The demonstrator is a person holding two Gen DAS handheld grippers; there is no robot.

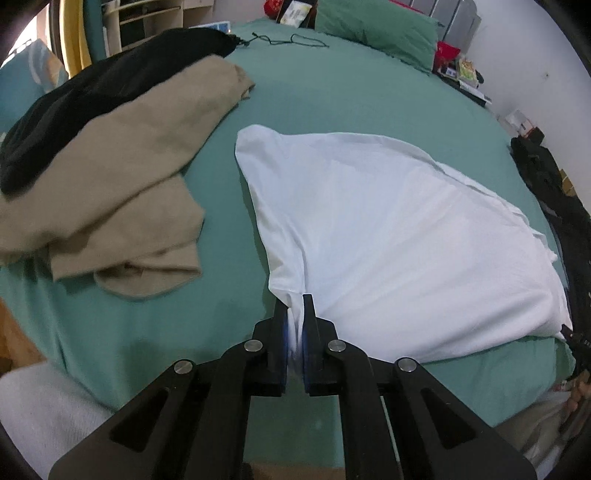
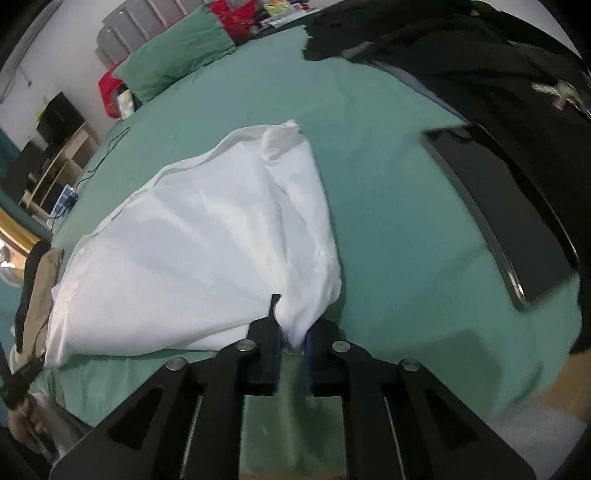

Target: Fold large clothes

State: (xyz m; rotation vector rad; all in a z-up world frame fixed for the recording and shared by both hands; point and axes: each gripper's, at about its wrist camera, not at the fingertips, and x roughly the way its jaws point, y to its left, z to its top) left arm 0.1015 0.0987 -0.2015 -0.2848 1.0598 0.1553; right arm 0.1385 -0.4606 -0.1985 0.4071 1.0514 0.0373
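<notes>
A large white garment lies spread on the green bed sheet. My left gripper is shut on its near left corner, the cloth bunched between the blue pads. In the right wrist view the same white garment stretches away to the left, and my right gripper is shut on its near right corner. The cloth rises in taut folds from both grips. The far edge rests on the sheet.
A beige garment and a black one are piled at the left. A dark tablet and black clothing lie at the right. A green pillow sits at the bed's far end. A thin cord lies near it.
</notes>
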